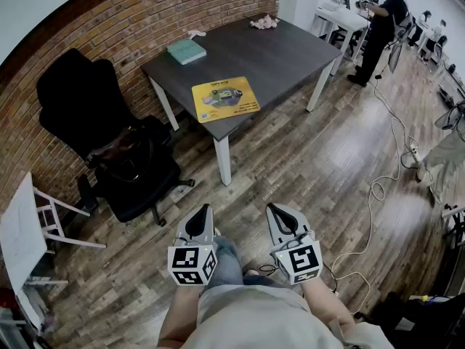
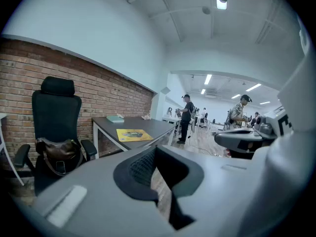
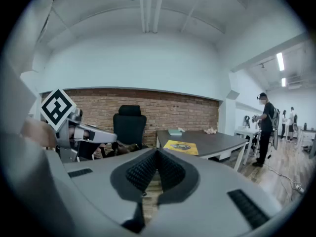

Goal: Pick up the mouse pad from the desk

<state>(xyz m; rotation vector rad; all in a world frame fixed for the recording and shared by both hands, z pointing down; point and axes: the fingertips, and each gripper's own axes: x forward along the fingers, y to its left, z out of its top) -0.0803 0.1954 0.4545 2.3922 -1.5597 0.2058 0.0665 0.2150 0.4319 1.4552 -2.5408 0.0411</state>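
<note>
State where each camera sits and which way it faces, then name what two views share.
Head view: on the person's head, facing steeply down at floor and desk; left gripper, right gripper and the person's legs show.
Left gripper view: on the left gripper, facing along its shut jaws toward the desk; right gripper shows at right.
Right gripper view: on the right gripper, along its shut jaws toward the desk; left gripper shows at left.
Shared: both gripper views show the yellow mouse pad on the desk.
</note>
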